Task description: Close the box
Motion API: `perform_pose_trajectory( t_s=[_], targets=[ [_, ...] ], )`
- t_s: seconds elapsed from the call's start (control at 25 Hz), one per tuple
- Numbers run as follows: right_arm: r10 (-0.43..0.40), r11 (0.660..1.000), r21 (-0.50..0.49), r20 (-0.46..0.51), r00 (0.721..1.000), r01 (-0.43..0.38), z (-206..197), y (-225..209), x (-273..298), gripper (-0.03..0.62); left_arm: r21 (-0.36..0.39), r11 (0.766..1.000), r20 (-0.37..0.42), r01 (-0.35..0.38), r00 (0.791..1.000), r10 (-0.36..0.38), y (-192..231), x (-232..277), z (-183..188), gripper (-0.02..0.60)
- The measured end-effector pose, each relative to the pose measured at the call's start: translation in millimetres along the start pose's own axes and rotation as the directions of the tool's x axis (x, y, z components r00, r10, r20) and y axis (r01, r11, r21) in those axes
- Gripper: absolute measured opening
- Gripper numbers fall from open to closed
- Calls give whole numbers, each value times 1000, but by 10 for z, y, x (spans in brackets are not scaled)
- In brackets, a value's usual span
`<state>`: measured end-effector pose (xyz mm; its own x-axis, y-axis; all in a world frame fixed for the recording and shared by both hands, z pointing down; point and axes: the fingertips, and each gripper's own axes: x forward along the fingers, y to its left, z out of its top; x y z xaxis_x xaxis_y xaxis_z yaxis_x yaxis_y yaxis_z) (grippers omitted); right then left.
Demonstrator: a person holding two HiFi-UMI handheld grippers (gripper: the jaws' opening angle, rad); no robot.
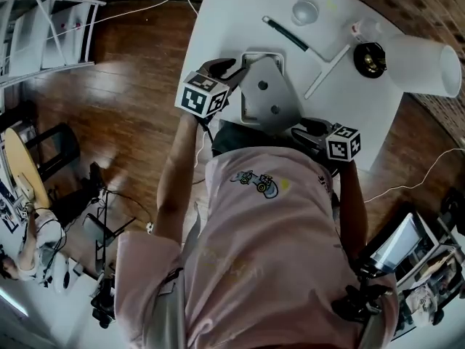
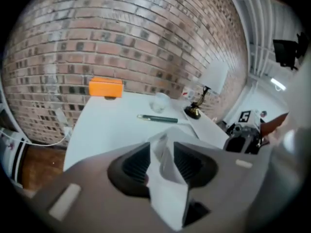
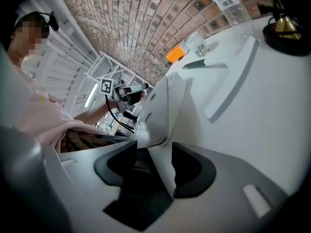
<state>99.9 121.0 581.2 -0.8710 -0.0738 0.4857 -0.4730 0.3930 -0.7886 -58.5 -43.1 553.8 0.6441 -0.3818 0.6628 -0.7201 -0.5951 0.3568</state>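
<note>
A grey-white box (image 1: 265, 93) stands at the near edge of the white table (image 1: 225, 20) with its lid tilted up. My left gripper (image 1: 231, 70) is at the box's left side. In the left gripper view a white flap (image 2: 167, 183) stands between the pads of the left gripper (image 2: 162, 161), which are slightly apart and not pressing on it. My right gripper (image 1: 305, 133) is at the box's near right corner. In the right gripper view the right gripper (image 3: 154, 166) stands wide open around the box's edge (image 3: 163, 130), with a clear gap at the left pad.
On the table behind the box lie a dark pen (image 1: 285, 33), a white strip (image 1: 327, 70), a small white bowl (image 1: 304, 11) and a lamp (image 1: 418, 64) with a white shade. An orange box (image 2: 105, 87) sits at the far edge by the brick wall. A metal rack (image 1: 43, 27) stands on the wooden floor at the left.
</note>
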Motion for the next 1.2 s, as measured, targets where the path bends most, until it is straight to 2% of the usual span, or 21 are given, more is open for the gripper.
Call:
perform_pose_trajectory(
  t_s=[0.12,0.16,0.2,0.24,0.28,0.44,0.52,0.6,0.72,0.8,0.88,1.04,1.12,1.2],
  targets=[
    [23,998,59,102,995,-29,108,35,44,201,-27,996,-55,83,995,-84,-37,210,-144,158],
    [6,997,72,136,991,-16,163,16,42,165,-46,994,-54,95,994,-97,-25,239,-157,158],
    [-17,997,80,162,987,4,217,-12,35,121,-66,993,-47,102,993,-105,-13,246,-150,140],
    [-38,996,84,181,983,23,267,-40,24,120,-81,991,-40,106,993,-109,-8,242,-139,111],
    [-55,996,82,191,980,39,313,-65,10,120,-87,991,-37,103,994,-107,-8,235,-135,86],
    [-95,995,47,195,976,88,490,-136,-33,120,-80,996,-58,35,998,-39,36,108,-193,77],
    [-110,994,26,199,974,107,603,-170,-64,120,-135,991,-51,16,998,-23,40,14,-279,75],
    [-127,992,13,204,971,127,756,-238,-112,120,-232,971,-3,61,998,-64,-26,-41,-400,69],
    [-142,989,-1,196,970,145,1029,-338,-135,120,-378,914,94,148,988,-121,-138,-144,-621,54],
    [-142,988,-29,170,975,149,1200,-375,-74,120,-439,880,138,180,982,-132,-216,-226,-787,51],
    [-138,986,-70,138,981,148,1375,-407,11,120,-474,858,165,196,977,-132,-295,-287,-904,49],
    [-133,975,-171,68,989,143,1732,-384,183,121,-474,856,174,206,975,-138,-473,-396,-991,41],
    [-128,968,-212,33,991,132,1890,-379,290,121,-449,859,172,245,967,-187,-639,-415,-995,29],
    [-115,963,-246,-14,993,108,2006,-418,433,132,-408,856,186,317,947,-263,-852,-390,-935,3]
  ],
)
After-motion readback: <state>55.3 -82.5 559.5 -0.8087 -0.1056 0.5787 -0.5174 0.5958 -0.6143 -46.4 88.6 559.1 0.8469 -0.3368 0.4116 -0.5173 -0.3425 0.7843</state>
